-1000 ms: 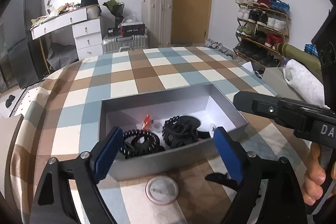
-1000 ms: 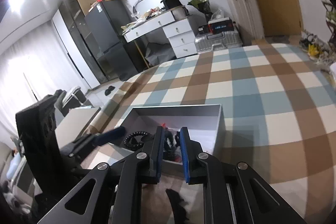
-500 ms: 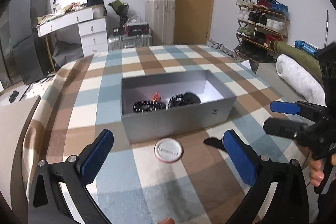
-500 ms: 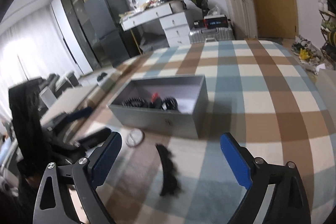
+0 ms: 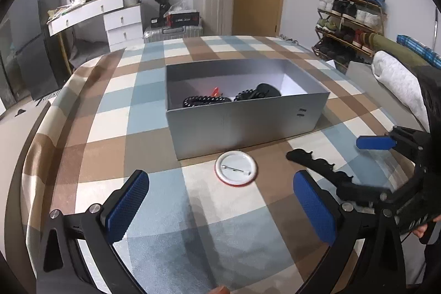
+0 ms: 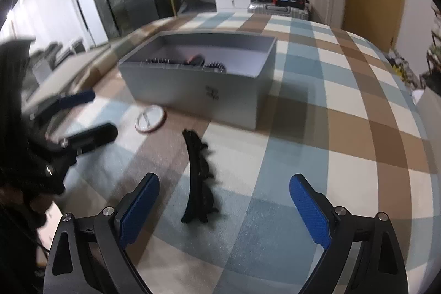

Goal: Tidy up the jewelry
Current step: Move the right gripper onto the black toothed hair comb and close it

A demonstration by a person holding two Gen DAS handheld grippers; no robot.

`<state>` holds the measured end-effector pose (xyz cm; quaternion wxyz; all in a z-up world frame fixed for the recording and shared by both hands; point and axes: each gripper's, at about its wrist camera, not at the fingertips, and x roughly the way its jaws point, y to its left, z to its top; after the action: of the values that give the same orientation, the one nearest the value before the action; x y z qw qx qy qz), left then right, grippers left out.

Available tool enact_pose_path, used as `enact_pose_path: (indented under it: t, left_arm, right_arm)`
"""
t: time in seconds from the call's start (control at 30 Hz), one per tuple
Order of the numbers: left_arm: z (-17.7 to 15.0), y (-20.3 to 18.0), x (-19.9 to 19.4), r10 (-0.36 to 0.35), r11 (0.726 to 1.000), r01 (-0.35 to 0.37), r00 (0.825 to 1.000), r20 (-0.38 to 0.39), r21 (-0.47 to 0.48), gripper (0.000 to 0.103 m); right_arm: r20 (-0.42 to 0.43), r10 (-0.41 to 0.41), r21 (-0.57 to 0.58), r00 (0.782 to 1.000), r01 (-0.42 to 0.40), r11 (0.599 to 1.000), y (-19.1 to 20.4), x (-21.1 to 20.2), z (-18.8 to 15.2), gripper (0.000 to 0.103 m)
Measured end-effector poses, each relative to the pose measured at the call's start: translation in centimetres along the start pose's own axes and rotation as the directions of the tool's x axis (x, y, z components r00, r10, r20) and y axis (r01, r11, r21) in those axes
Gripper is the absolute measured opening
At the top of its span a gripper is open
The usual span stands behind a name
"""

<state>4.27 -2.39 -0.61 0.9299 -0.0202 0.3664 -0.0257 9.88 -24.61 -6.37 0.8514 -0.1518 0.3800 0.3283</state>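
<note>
- Jewelry is sitting partly sorted: a beaded band (image 5: pixel 205 100) and another dark piece (image 5: pixel 257 93) are lying in the grey box (image 5: pixel 248 123), while two pieces are lying outside it on the checked cloth (image 5: pixel 154 90).
- Left gripper (image 5: pixel 220 207) is hovering with its jaws wide and holding nothing; the round badge (image 5: pixel 236 169) is lying pin side up just ahead of them, near the box's front wall.
- Black clip (image 6: pixel 199 178), long and curved with teeth along one edge, is lying to the right of the badge, well apart from the box.
- Right gripper (image 6: pixel 224 207) is pointing at the clip with its jaws wide and empty; in its own view the clip is running away from the camera, long axis roughly along the fingers, nearer the left pad (image 6: pixel 140 208) than the right.
- Judging by this, the right hand is nearer the clip and the left nearer the badge; closing across the clip's narrow width looks the likelier grasp, after shifting a little left to centre it.
</note>
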Motion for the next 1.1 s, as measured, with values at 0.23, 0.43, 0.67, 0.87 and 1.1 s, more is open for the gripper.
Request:
enact_pose_path:
  t: [0.23,0.43,0.67,0.87,1.1]
  left_arm:
    - [-0.6,0.1,0.6,-0.005,1.0,0.004,1.0,-0.022,-0.017,0.102]
    - [-0.9,-0.1,0.6,0.006,1.0,-0.006,1.0,-0.025,0.001,0.102]
    - [-0.9,-0.4,0.7,0.01,1.0,-0.01,1.0,-0.03,0.017,0.102]
    - [-0.9,-0.2,0.7,0.007,1.0,-0.007,0.999,-0.032,0.01,0.102]
    - [-0.8,-0.1,0.8,-0.001,1.0,0.001,0.999,-0.037,0.003,0.102]
  right_arm:
    - [-0.036,-0.121,-0.079,0.992,0.118,0.99,-0.3,0.3,-0.6,0.096]
    - [-0.023,-0.249,-0.005,0.968,0.249,0.968,-3.2,0.0,-0.7,0.096]
    - [-0.004,-0.201,0.097,0.98,0.2,0.975,-4.7,-0.7,-0.3,0.096]
    - [0.003,-0.122,0.077,0.993,0.122,0.99,-3.5,-0.6,0.0,0.096]
    - [-0.011,-0.085,0.072,0.996,0.086,0.994,-3.0,0.5,-0.1,0.062]
